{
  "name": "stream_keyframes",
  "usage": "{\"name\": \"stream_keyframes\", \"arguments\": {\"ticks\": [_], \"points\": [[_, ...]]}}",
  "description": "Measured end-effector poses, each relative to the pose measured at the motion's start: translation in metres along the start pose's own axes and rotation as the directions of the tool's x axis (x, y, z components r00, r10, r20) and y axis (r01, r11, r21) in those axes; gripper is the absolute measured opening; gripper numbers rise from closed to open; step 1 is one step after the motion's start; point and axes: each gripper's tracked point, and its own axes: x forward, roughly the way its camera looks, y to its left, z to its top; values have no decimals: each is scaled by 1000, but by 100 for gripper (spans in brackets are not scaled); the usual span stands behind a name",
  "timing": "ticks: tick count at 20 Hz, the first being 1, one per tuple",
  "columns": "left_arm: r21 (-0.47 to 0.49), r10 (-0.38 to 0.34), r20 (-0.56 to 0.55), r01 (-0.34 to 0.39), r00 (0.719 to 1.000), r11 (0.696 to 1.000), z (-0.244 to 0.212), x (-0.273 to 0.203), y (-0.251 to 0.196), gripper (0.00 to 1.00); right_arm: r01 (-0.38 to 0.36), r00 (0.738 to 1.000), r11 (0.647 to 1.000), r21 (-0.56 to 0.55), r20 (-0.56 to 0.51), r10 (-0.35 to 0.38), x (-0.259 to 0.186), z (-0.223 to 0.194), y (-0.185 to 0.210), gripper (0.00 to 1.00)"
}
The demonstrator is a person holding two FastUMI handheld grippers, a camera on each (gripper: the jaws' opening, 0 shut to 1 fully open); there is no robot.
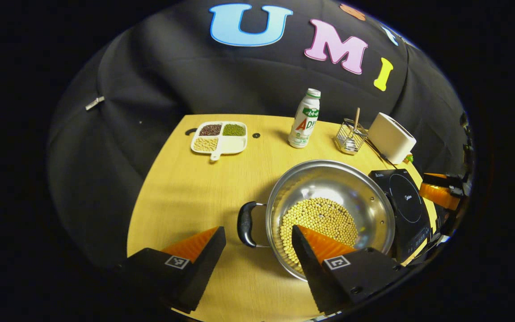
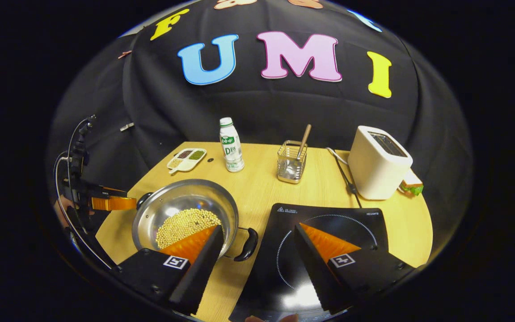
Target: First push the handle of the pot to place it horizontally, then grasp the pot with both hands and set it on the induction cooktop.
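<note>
Claws both gape empty: left claw (image 1: 257,237) straddling the pot (image 1: 329,210) handle (image 1: 245,223), right claw's (image 2: 257,237) finger hiding its rim.

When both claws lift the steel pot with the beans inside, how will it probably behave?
The pot looks like rigid polished metal, so it should not flex but may be slippery. The loose beans will probably shift if it tilts. Its two small side handles suggest it stays level when both are held.

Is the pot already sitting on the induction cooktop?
No, the pot rests on the wooden table beside the cooktop, whose surface is bare.
</note>
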Motion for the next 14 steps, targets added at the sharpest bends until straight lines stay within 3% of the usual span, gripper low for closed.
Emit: {"name": "stream_keyframes", "arguments": {"ticks": [4, 7, 10, 14], "points": [[13, -20, -76, 21, 997, 1000, -3, 41, -1, 87, -16, 998, 1000, 12, -65, 16, 27, -16, 10, 98], [47, 5, -99, 0, 995, 999, -1, 61, 5, 83, -32, 994, 999, 36, -101, 35, 43, -24, 20, 98], [56, 16, -128, -9, 992, 998, -5, 65, 10, 66, -33, 991, 998, 48, -127, 39, 55, -30, 26, 95], [25, -17, -141, 20, 990, 999, -15, 60, 14, 63, -35, 984, 996, 77, -175, 48, 66, -41, 37, 90]]}}
